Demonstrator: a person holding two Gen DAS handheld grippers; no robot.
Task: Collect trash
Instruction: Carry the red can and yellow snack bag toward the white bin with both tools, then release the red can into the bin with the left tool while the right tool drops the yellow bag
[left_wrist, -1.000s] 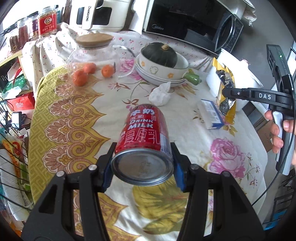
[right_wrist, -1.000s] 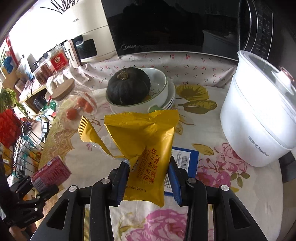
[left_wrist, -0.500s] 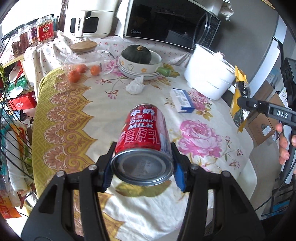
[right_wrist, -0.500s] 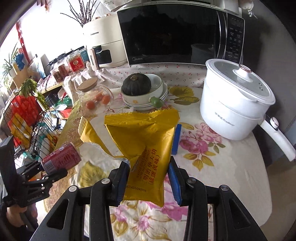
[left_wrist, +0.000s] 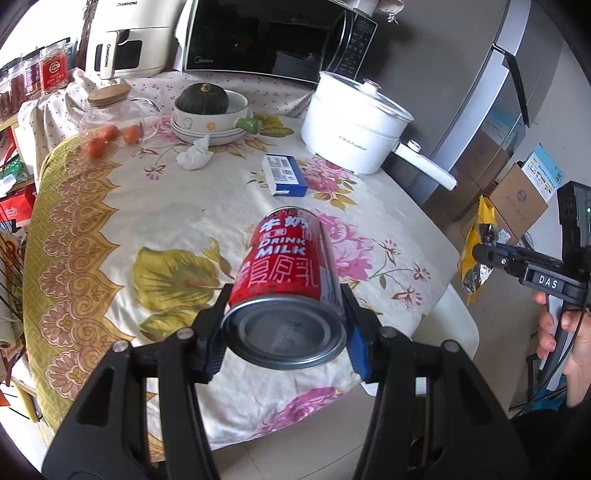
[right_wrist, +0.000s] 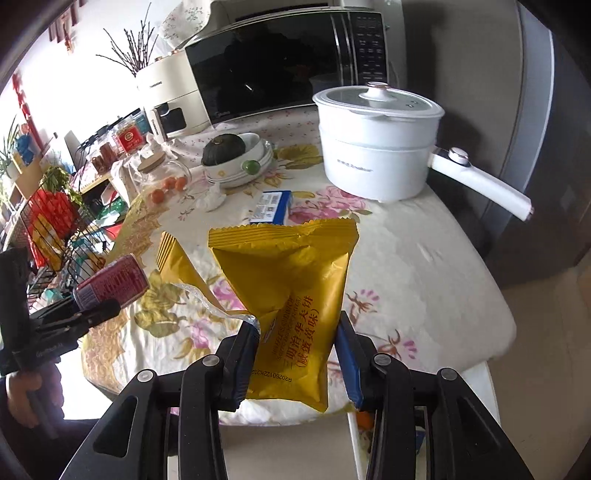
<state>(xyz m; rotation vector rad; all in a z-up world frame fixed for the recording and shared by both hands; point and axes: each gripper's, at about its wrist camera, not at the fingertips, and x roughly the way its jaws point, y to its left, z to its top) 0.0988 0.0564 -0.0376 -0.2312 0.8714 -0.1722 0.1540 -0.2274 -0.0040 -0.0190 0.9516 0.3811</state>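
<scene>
My left gripper (left_wrist: 284, 332) is shut on a red milk can (left_wrist: 288, 269), held on its side above the near edge of the flowered table (left_wrist: 110, 206). The can also shows in the right wrist view (right_wrist: 114, 282). My right gripper (right_wrist: 295, 354) is shut on a yellow snack wrapper (right_wrist: 291, 291), held up off the table's near right corner; the wrapper shows in the left wrist view (left_wrist: 476, 251) too. A crumpled white tissue (left_wrist: 194, 157) and a blue-and-white box (left_wrist: 284, 175) lie on the table.
At the back of the table stand a white electric pot (left_wrist: 354, 122), stacked bowls with a dark squash (left_wrist: 207, 110), a glass jar of oranges (left_wrist: 107, 122), a microwave (left_wrist: 273, 37) and an air fryer (left_wrist: 125, 48). A wire rack (right_wrist: 55, 229) stands left; a cardboard box (left_wrist: 517, 199) lies right.
Both grippers have pulled back from the table, still holding the can and the wrapper. The table looks smaller and its near edge and the floor have come into view.
</scene>
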